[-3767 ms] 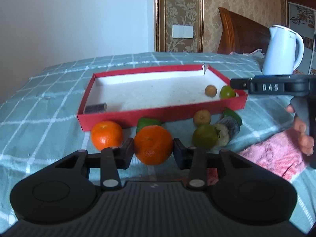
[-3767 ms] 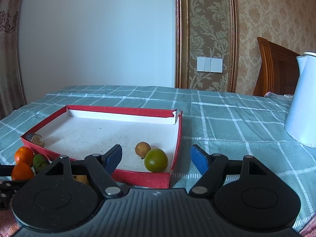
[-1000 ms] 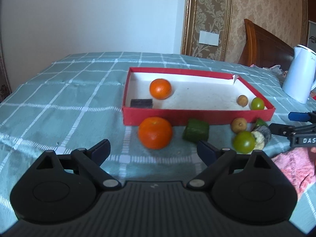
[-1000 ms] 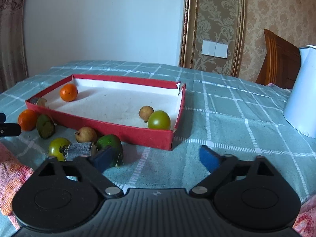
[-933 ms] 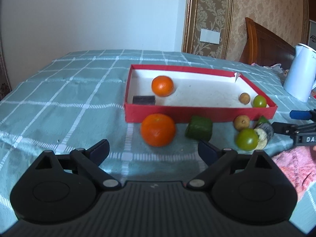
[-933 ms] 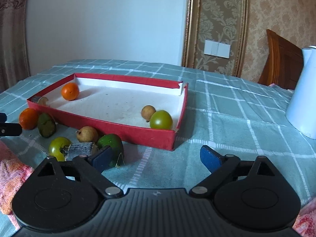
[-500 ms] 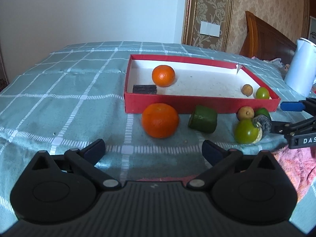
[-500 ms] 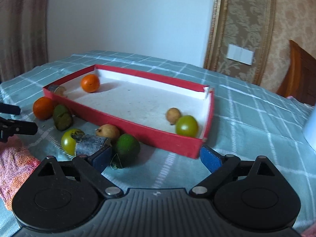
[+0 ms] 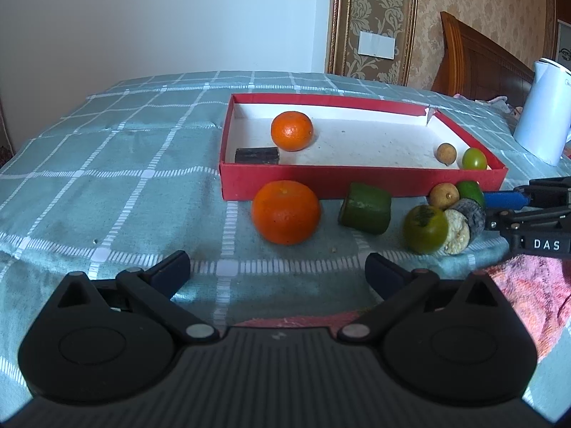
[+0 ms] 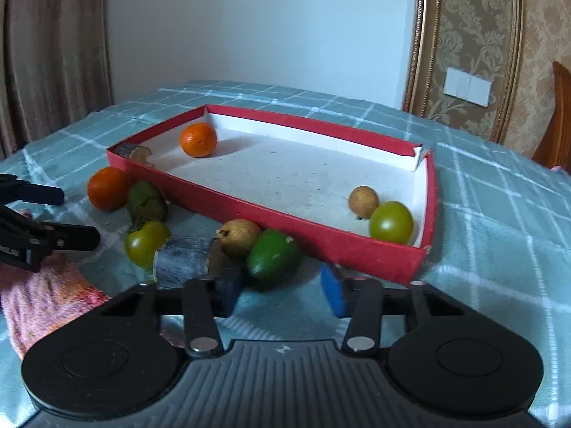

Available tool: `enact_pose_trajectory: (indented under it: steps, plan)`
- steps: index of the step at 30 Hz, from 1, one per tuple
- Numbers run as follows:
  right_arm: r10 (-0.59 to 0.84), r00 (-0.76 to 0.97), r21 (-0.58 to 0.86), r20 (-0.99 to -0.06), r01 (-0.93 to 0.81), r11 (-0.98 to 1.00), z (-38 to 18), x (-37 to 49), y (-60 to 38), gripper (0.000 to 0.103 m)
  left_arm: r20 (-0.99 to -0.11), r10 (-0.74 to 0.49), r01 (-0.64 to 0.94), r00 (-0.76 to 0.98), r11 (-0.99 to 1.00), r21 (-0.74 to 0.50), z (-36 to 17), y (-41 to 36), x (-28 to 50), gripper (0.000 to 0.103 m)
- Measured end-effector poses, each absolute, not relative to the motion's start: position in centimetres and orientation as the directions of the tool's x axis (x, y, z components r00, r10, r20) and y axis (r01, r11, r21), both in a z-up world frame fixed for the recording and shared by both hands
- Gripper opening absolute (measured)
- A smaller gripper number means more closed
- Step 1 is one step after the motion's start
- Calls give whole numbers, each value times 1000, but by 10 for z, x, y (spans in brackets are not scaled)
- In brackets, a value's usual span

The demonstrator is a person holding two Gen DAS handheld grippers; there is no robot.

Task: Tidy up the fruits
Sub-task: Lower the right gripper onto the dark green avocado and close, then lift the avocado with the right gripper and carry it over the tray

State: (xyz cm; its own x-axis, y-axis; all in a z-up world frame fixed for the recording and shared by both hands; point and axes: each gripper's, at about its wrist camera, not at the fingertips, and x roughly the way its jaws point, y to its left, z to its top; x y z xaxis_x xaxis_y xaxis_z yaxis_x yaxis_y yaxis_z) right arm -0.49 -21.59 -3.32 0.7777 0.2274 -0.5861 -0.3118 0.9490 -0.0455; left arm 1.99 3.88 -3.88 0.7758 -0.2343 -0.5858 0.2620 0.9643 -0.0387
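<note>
My left gripper [image 9: 276, 269] is open above the cloth, with a loose orange [image 9: 285, 212] a short way ahead of its fingertips. The red box [image 9: 357, 180] holds an orange [image 9: 292, 131], a dark cylinder piece [image 9: 257, 155], a small brown fruit [image 10: 363, 201] and a green tomato [image 10: 390, 222]. My right gripper [image 10: 280, 290] is closing its jaws. An oval green fruit [image 10: 273, 258] lies just ahead of its tips, and the pads are not pressing it. Beside that fruit are a brown fruit [image 10: 238, 238], a dark cylinder [image 10: 185, 260] and a green tomato [image 10: 146, 242].
A green chunk [image 9: 364, 207] lies against the box's front wall. A pink towel [image 9: 528, 296] covers the table's near right. A white kettle [image 9: 546, 110] stands at the far right, with a wooden chair back behind it. The checked tablecloth [image 9: 107, 164] stretches left of the box.
The orange my left gripper held earlier now lies in the box, and those jaws stand wide. My right gripper has swung left toward the loose fruit and its jaws have narrowed sharply.
</note>
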Motion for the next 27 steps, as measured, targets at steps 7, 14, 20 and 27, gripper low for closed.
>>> enact_pose_trajectory:
  steps: [7, 14, 20, 27]
  plan:
    - [212, 793, -76, -571, -308, 948, -33, -11, -212, 30, -587, -231, 262, 776, 964, -33, -40, 38, 20, 103]
    - [205, 804, -71, -558, -292, 954, -31, -15, -216, 29, -588, -230, 263, 776, 964, -30, -40, 38, 20, 103]
    - [198, 820, -77, -536, -281, 957, -29, -21, -216, 29, -588, -230, 263, 776, 964, -31, -40, 38, 20, 103]
    - [196, 857, -65, -476, -257, 964, -16, -31, -221, 25, -588, -230, 263, 776, 964, -31, -40, 38, 20, 103]
